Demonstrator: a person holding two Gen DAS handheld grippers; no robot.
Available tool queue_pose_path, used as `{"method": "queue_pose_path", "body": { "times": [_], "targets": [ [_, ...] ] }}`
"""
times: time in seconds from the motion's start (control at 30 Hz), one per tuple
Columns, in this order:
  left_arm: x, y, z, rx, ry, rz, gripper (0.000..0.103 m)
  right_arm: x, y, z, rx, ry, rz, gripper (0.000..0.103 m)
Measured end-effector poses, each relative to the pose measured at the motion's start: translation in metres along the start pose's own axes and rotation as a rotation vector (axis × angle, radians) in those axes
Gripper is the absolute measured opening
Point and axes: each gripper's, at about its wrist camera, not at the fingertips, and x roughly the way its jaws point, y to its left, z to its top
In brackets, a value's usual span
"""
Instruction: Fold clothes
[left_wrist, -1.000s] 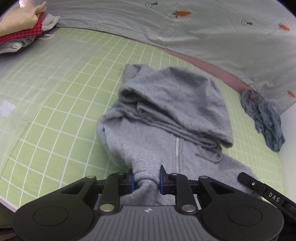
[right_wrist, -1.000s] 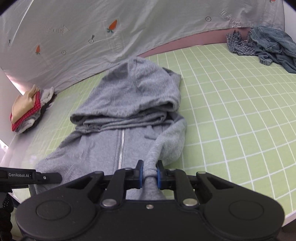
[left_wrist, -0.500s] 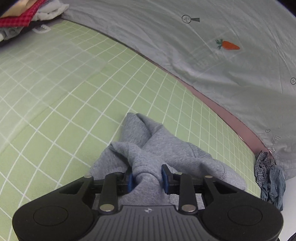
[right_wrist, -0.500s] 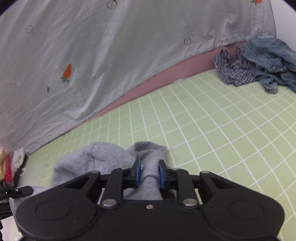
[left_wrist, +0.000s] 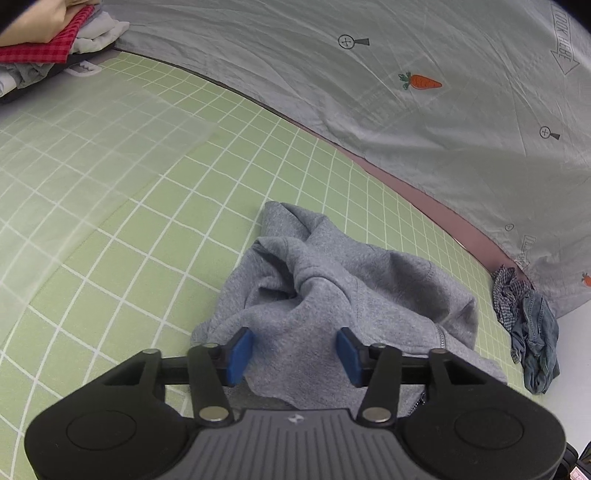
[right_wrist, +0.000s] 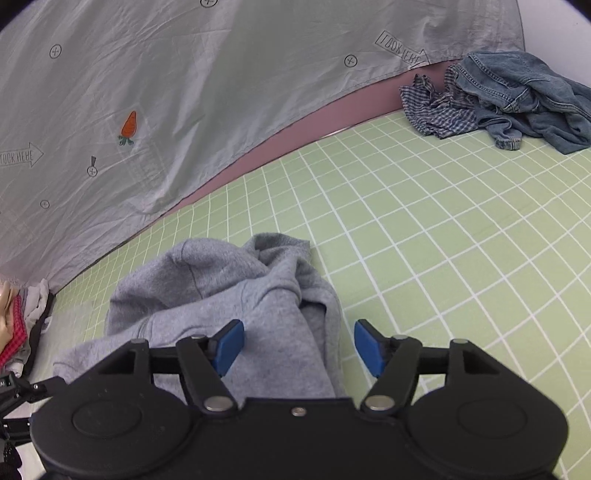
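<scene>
A grey zip hoodie (left_wrist: 332, 291) lies folded over on itself on the green checked sheet (left_wrist: 155, 206); it also shows in the right wrist view (right_wrist: 229, 295). My left gripper (left_wrist: 293, 352) is open just above the folded-over cloth, its blue pads apart with the fabric lying loose between them. My right gripper (right_wrist: 299, 349) is open too, over the hoodie's right edge, holding nothing. The hoodie's lower part is hidden under both grippers.
A stack of folded clothes (left_wrist: 44, 48) with a red checked piece sits at the far left. A crumpled pile of denim and checked cloth (right_wrist: 509, 99) lies at the far right. A grey carrot-print sheet (left_wrist: 406, 92) hangs along the back.
Both grippers carried the hoodie's bottom hem forward over its top, then opened and let it go. The cloth now lies folded over.
</scene>
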Motion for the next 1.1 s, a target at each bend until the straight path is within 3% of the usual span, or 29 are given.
{"method": "queue_pose_path", "body": {
  "times": [0.03, 0.07, 0.1, 0.13, 0.23, 0.37, 0.47, 0.53, 0.57, 0.6, 0.63, 0.7, 0.8, 0.87, 0.93, 1.03, 1.07, 1.1],
  "targets": [
    [0.002, -0.001, 0.001, 0.022, 0.008, 0.006, 0.019, 0.002, -0.001, -0.003, -0.001, 0.019, 0.014, 0.062],
    [0.002, -0.002, 0.002, 0.036, 0.007, 0.004, 0.015, 0.004, -0.004, -0.007, 0.010, 0.035, 0.045, 0.044],
    [0.001, -0.002, 0.004, 0.035, 0.004, -0.005, 0.010, 0.006, -0.004, -0.008, 0.010, 0.042, 0.046, 0.036],
    [-0.001, -0.001, 0.007, 0.023, 0.001, -0.019, 0.009, 0.008, -0.003, -0.008, 0.008, 0.047, 0.047, 0.034],
    [-0.004, 0.000, 0.021, -0.019, -0.021, -0.060, 0.007, 0.004, 0.003, -0.001, -0.047, 0.017, 0.065, 0.008],
    [-0.001, -0.010, 0.065, -0.072, -0.098, -0.124, 0.007, 0.004, 0.006, 0.028, 0.012, -0.044, 0.173, 0.007],
    [0.004, -0.021, 0.107, -0.156, -0.235, -0.156, 0.010, 0.019, 0.011, 0.065, 0.070, -0.112, 0.231, 0.007],
    [0.007, -0.027, 0.127, -0.186, -0.254, -0.116, 0.016, 0.032, 0.014, 0.089, 0.117, -0.159, 0.264, 0.008],
    [0.005, -0.030, 0.129, -0.165, -0.257, -0.100, 0.024, 0.039, 0.014, 0.100, 0.150, -0.177, 0.280, 0.015],
    [0.003, -0.033, 0.130, -0.139, -0.265, -0.088, 0.031, 0.046, 0.013, 0.108, 0.185, -0.182, 0.286, 0.038],
    [0.003, -0.034, 0.125, -0.107, -0.257, -0.077, 0.036, 0.048, 0.014, 0.110, 0.196, -0.190, 0.259, 0.046],
    [0.003, -0.035, 0.110, -0.039, -0.232, -0.055, 0.057, 0.052, 0.016, 0.114, 0.212, -0.202, 0.205, 0.053],
    [0.018, -0.026, 0.081, 0.056, -0.140, 0.025, 0.058, 0.047, 0.019, 0.097, 0.130, -0.181, 0.147, 0.072],
    [0.031, -0.016, 0.067, 0.053, -0.094, 0.086, 0.058, 0.045, 0.018, 0.082, 0.066, -0.155, 0.108, 0.076],
    [0.041, -0.007, 0.059, 0.028, -0.071, 0.095, 0.058, 0.049, 0.013, 0.067, 0.002, -0.117, 0.046, 0.078],
    [0.051, 0.002, 0.053, -0.013, -0.049, 0.056, 0.052, 0.059, 0.011, 0.051, -0.059, -0.073, -0.001, 0.074],
    [0.053, 0.003, 0.053, -0.023, -0.046, 0.037, 0.024, 0.064, 0.010, 0.048, -0.068, -0.052, 0.015, 0.059],
    [0.053, 0.004, 0.053, -0.034, -0.040, 0.024, 0.005, 0.067, 0.010, 0.047, -0.070, -0.036, 0.034, 0.036]
  ]
}}
